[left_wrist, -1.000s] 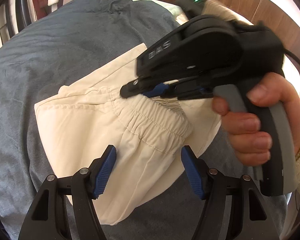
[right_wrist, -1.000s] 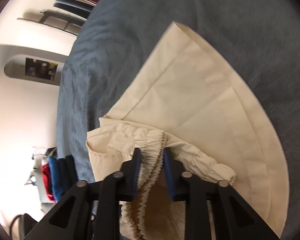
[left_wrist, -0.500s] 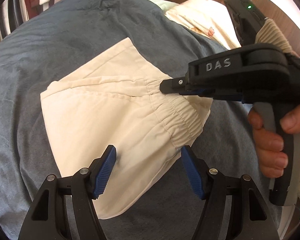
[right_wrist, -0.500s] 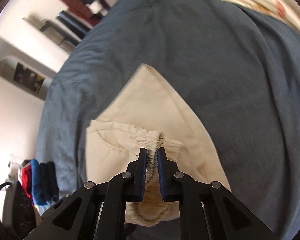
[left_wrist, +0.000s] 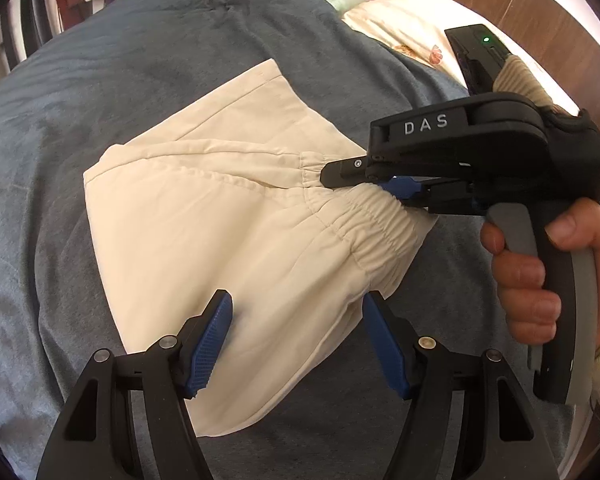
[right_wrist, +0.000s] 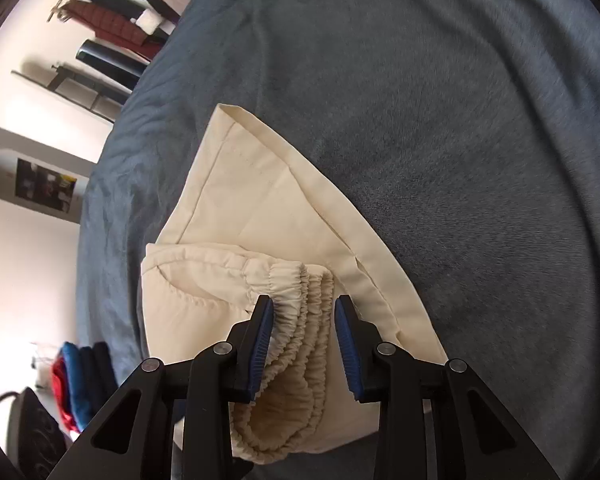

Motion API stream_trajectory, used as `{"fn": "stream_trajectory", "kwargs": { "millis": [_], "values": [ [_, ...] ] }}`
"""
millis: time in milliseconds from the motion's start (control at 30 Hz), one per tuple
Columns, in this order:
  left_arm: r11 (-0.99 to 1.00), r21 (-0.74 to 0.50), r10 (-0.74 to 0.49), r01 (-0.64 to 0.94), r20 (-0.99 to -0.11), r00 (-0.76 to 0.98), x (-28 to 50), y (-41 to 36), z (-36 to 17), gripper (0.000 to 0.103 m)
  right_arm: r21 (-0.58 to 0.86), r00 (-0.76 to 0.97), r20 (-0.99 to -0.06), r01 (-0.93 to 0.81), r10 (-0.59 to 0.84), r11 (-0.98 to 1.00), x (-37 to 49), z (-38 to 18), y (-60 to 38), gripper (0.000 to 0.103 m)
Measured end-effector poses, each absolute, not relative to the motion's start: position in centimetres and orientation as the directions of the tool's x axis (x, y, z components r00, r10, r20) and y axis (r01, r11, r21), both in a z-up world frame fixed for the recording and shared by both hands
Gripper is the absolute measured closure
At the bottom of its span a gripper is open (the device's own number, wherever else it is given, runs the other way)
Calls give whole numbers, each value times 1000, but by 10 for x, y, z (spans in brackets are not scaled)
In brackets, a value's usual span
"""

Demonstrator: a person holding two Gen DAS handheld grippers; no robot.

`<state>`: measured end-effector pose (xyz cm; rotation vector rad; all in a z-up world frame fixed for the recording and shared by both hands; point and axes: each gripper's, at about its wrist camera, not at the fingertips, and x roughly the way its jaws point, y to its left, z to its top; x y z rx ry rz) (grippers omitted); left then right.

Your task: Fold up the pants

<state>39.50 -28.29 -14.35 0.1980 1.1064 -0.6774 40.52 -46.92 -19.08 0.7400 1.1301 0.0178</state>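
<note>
Cream pants (left_wrist: 236,240) lie folded on a grey-blue bedspread (left_wrist: 100,80). Their elastic waistband (left_wrist: 380,224) is on the right side of the pile. My left gripper (left_wrist: 296,340) is open and empty, hovering above the near edge of the pants. My right gripper (right_wrist: 304,336) is open, its jaws standing on either side of the gathered waistband (right_wrist: 300,320) without pinching it. The right gripper also shows in the left wrist view (left_wrist: 364,184), held in a hand at the waistband. The pant hem (right_wrist: 260,136) points away.
A floral pillow (left_wrist: 404,28) and a wooden headboard (left_wrist: 500,0) lie beyond the pants. Hanging clothes (right_wrist: 116,16) and a stack of folded clothes (right_wrist: 76,380) stand off the bed's left side. The bedspread (right_wrist: 460,120) stretches wide to the right.
My right gripper, shut on the waistband half a second ago, has opened and let it go. The pants now lie lower and flatter. The left gripper stays open.
</note>
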Motion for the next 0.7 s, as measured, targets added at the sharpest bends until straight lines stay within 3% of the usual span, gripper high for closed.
{"fn": "stream_trajectory", "kwargs": {
  "millis": [300, 500, 700],
  "values": [
    [794, -173, -397, 583, -874, 281, 394, -281, -144, 37, 644, 438, -757, 370, 486, 670, 412, -216, -483, 70],
    [794, -175, -398, 582, -874, 279, 392, -278, -143, 37, 613, 451, -766, 297, 459, 732, 413, -200, -472, 85],
    [800, -200, -418, 566, -863, 285, 390, -273, -137, 37, 563, 491, -769, 215, 410, 798, 414, -165, -459, 89]
  ]
}}
